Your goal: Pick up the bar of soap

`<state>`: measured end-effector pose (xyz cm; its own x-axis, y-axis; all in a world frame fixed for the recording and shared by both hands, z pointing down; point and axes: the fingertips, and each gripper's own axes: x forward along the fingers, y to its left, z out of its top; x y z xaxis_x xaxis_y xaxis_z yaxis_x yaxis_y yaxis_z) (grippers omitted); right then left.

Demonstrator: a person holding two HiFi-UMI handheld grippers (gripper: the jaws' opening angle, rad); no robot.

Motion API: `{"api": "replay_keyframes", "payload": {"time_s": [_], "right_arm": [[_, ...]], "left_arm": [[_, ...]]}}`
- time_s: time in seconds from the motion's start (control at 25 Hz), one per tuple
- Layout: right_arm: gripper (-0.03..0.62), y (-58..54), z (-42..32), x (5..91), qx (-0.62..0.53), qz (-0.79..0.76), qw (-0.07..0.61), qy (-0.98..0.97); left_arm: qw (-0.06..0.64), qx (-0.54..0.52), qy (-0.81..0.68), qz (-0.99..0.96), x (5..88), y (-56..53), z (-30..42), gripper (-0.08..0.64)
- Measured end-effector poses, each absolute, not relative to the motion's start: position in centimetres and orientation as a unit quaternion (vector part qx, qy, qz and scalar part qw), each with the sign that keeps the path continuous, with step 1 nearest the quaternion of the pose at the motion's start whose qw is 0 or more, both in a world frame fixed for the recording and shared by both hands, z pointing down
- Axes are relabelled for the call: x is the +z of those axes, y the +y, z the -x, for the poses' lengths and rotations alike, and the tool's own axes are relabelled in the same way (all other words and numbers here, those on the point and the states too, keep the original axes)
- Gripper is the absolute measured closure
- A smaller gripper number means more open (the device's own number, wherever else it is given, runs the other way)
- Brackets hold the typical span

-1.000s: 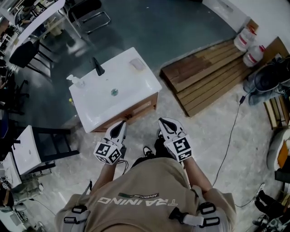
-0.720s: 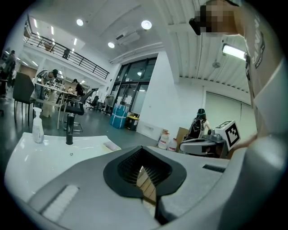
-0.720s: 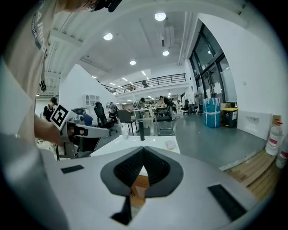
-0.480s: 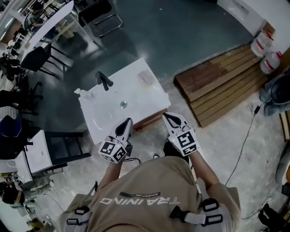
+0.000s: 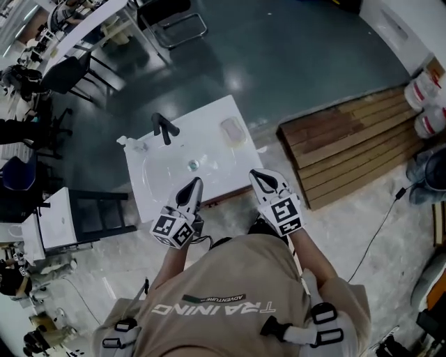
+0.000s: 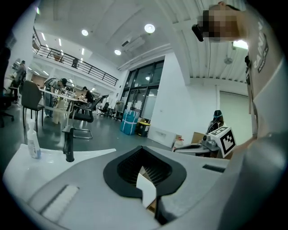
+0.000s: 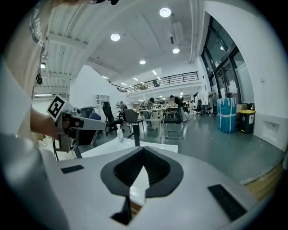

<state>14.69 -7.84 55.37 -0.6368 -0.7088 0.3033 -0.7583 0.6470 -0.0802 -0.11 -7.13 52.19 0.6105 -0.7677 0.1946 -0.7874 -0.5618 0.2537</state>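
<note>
The pale bar of soap lies on the right side of the white sink top, past the basin. A black faucet and a clear pump bottle stand at its back left. My left gripper hangs over the sink's front edge near the drain, jaws together and nothing in them. My right gripper is at the sink's front right corner, also shut and bare, well short of the soap. In the gripper views the left gripper and right gripper show jaws closed; the soap is hidden there.
A wooden pallet lies on the floor right of the sink, with white buckets beyond it. A black stand and a white table are to the left. Office chairs stand behind. A cable runs across the floor.
The person has stepped up to the sink. Both grippers moved forward from the floor in front of the cabinet to its front edge. Both stayed shut.
</note>
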Motion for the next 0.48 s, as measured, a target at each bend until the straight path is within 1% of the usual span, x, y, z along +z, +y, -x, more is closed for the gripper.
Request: {"api": "replay_keyframes", "payload": {"time_s": [0.48], "right_arm": [[0.588, -12.1, -13.6, 56.7, 0.119, -0.396, 0.146, -0.899]], "left_arm": [[0.184, 0.038, -0.451, -0.873, 54.0, -10.8, 1.4, 0.568]]}}
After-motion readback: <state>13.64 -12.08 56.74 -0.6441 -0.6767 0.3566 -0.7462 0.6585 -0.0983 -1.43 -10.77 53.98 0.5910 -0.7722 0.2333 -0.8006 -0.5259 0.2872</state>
